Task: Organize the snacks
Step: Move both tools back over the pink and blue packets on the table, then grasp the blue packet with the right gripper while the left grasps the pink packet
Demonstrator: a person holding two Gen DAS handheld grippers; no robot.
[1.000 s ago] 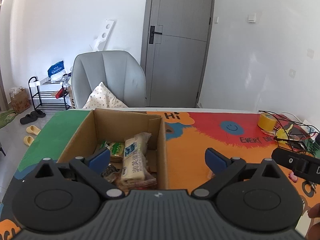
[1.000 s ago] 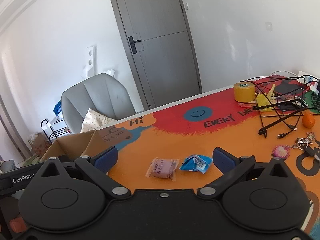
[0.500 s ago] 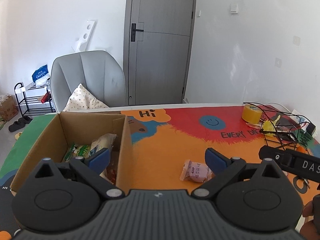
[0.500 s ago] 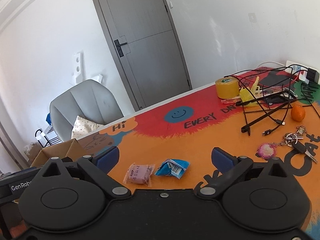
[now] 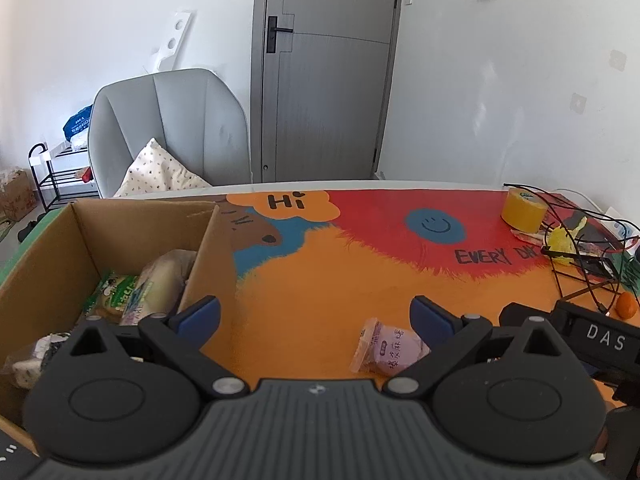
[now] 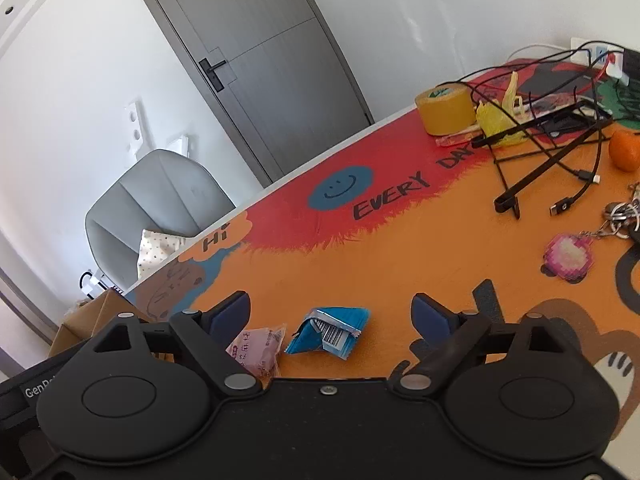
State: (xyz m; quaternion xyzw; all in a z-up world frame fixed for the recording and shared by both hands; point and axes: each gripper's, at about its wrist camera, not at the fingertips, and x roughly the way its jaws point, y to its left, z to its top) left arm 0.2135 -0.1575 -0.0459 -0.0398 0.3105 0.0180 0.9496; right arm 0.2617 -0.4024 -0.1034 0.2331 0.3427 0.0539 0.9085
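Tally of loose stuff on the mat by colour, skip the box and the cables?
Pink: 2, snack pack, keychain charm
Blue: 1, snack pack
Yellow: 2, tape roll, bag
Orange: 1, fruit
Total: 6

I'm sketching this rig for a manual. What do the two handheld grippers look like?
The left gripper has a ribbed grey body, black linkage arms with silver pivots, round black hubs and blue-padded jaws. The right gripper looks the same but with a smooth black body and a centre screw. In the left wrist view its side bears white letters "DAS"; "GenRo" shows on the left one's.
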